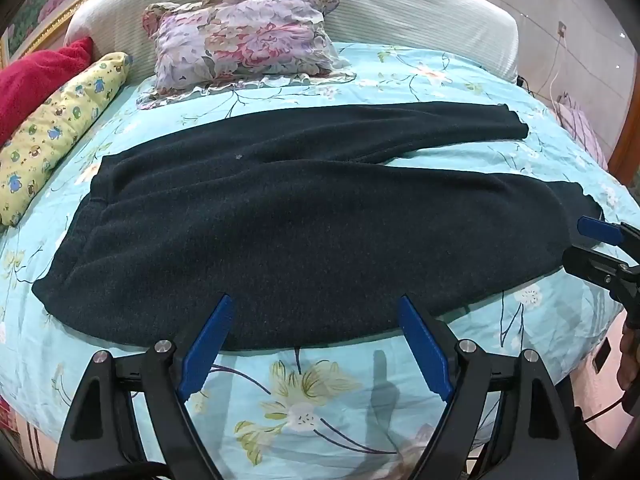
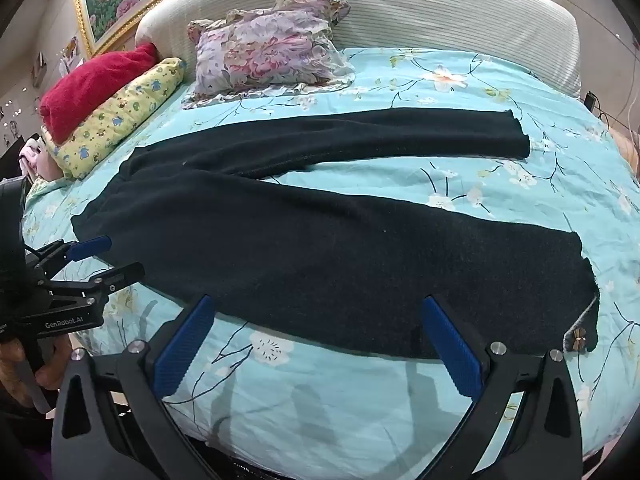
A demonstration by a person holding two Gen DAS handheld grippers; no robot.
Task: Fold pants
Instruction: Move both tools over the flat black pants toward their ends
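Dark fleece pants point(image 1: 280, 216) lie spread flat on the bed, waist to the left, two legs running right and parted in a V; they also show in the right wrist view point(image 2: 320, 248). My left gripper point(image 1: 316, 308) is open and empty, hovering over the near edge of the pants by the waist end. My right gripper point(image 2: 318, 312) is open and empty over the near edge of the near leg, toward its cuff point(image 2: 580, 320). The right gripper shows at the right edge of the left wrist view point(image 1: 580, 240); the left gripper shows at the left in the right wrist view point(image 2: 116, 256).
The bed has a light blue floral sheet point(image 1: 320, 400). A floral pillow point(image 1: 244, 40), a yellow patterned bolster point(image 1: 60, 128) and a red cushion point(image 1: 36, 76) lie at the head, before a white headboard point(image 1: 400, 12). The bed's near edge point(image 2: 360, 452) is just below my grippers.
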